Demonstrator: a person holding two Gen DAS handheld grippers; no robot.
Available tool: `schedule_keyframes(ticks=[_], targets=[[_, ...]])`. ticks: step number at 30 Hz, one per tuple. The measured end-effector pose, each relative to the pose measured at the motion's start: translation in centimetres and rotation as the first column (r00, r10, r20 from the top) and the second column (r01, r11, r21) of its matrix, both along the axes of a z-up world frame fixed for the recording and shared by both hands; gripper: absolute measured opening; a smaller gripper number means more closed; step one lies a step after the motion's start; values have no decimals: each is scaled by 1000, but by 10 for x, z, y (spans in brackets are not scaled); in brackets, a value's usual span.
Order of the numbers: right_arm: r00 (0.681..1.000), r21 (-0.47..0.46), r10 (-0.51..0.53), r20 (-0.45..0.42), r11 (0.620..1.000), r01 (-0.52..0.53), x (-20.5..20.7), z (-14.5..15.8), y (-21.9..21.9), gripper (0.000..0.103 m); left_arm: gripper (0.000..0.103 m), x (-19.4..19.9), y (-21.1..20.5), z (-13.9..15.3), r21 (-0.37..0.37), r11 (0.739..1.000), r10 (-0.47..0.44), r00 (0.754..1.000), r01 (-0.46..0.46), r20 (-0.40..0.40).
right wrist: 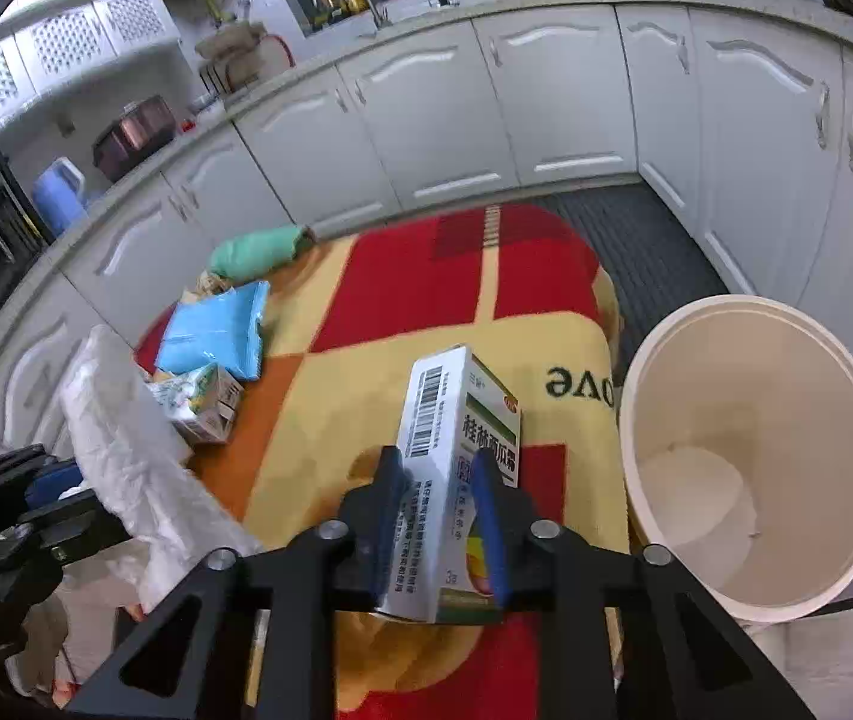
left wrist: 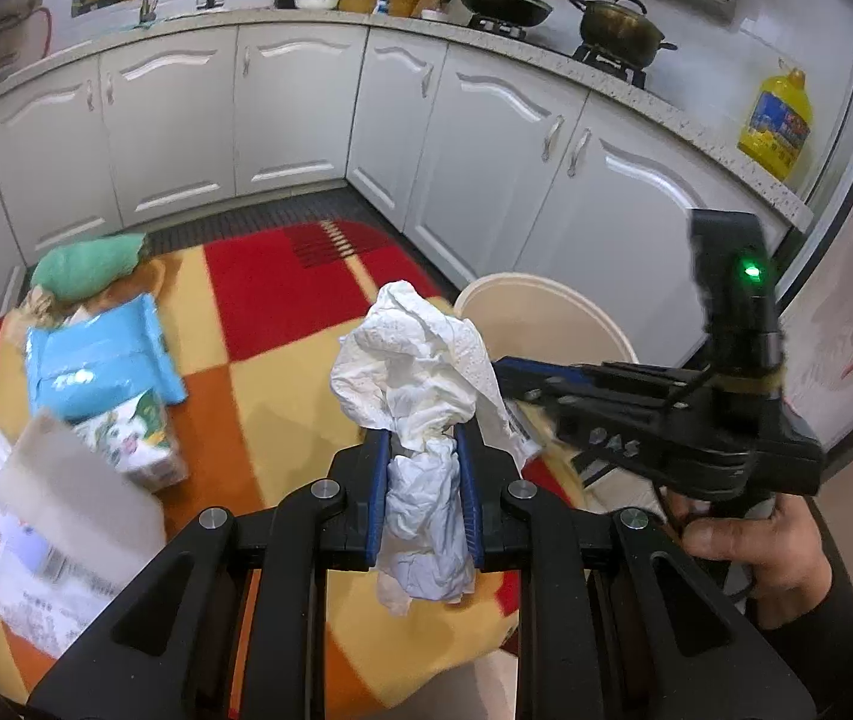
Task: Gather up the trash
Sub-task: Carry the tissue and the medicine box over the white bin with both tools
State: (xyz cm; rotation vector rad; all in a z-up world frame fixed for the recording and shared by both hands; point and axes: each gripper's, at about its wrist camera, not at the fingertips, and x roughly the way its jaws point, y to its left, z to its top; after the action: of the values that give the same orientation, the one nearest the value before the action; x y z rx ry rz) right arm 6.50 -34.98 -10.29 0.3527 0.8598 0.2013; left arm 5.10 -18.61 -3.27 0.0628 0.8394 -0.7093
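Note:
In the left wrist view my left gripper is shut on a crumpled white tissue, which bulges above and below the blue pads. In the right wrist view my right gripper is shut on a white medicine box with a barcode, held upright over the blanket. The beige bin stands just right of the box, with a white lump on its bottom. The same bin shows behind the tissue. The right gripper reaches in from the right; the tissue hides its box. The tissue also hangs at the left.
A checked red, yellow and orange blanket covers the table. On its left lie a blue packet, a green bundle, a small printed carton and loose papers. White kitchen cabinets ring the space. A hand grips the right tool.

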Motion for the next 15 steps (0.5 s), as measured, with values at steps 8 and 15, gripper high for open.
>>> schedule_keyframes(ticks=[8, 15], targets=[[999, 44, -42, 8, 998, 42, -10, 11, -32, 9, 18, 0, -13, 0, 11, 1000, -8, 1000, 8, -4], [999, -18, 19, -35, 1000, -20, 9, 1, 12, 51, 18, -6, 3, -2, 55, 998, 10, 1000, -10, 8]])
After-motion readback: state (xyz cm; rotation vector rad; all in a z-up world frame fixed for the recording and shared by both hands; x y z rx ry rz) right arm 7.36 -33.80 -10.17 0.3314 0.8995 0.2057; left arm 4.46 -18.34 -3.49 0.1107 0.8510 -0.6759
